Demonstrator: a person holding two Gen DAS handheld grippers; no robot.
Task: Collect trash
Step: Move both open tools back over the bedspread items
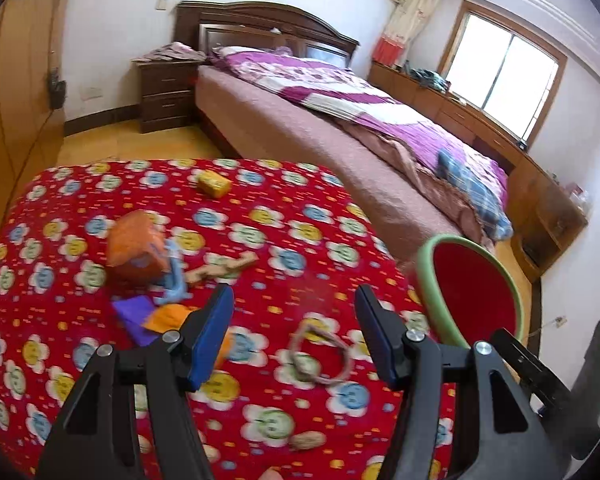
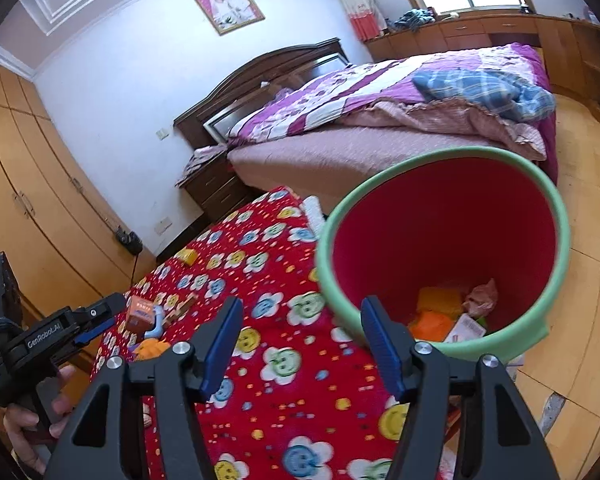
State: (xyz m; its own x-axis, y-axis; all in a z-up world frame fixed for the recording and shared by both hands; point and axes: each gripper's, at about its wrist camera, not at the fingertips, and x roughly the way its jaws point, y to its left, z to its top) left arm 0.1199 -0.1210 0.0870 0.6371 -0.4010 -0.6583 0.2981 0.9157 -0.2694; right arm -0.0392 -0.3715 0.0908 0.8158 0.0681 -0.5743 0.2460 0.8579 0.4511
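Note:
A red bin with a green rim (image 2: 452,160) stands at the right edge of the red flowered table (image 1: 100,360); it also shows in the left wrist view (image 1: 428,284). Several scraps (image 2: 440,312) lie in its bottom. On the table lie an orange carton (image 1: 136,248), a blue piece (image 1: 176,276), a wooden stick (image 1: 220,270), purple paper (image 1: 134,314), orange paper (image 1: 168,316), a yellow block (image 1: 214,184), a twine loop (image 1: 320,356) and a nut (image 1: 308,440). My left gripper (image 1: 294,336) is open above the twine loop. My right gripper (image 2: 300,344) is open and empty beside the bin's rim.
A bed (image 1: 340,120) with a purple quilt stands beyond the table. A dark nightstand (image 1: 164,96) is by the headboard. Wooden wardrobes (image 2: 28,200) line the left wall. Low cabinets (image 1: 540,184) run under the window.

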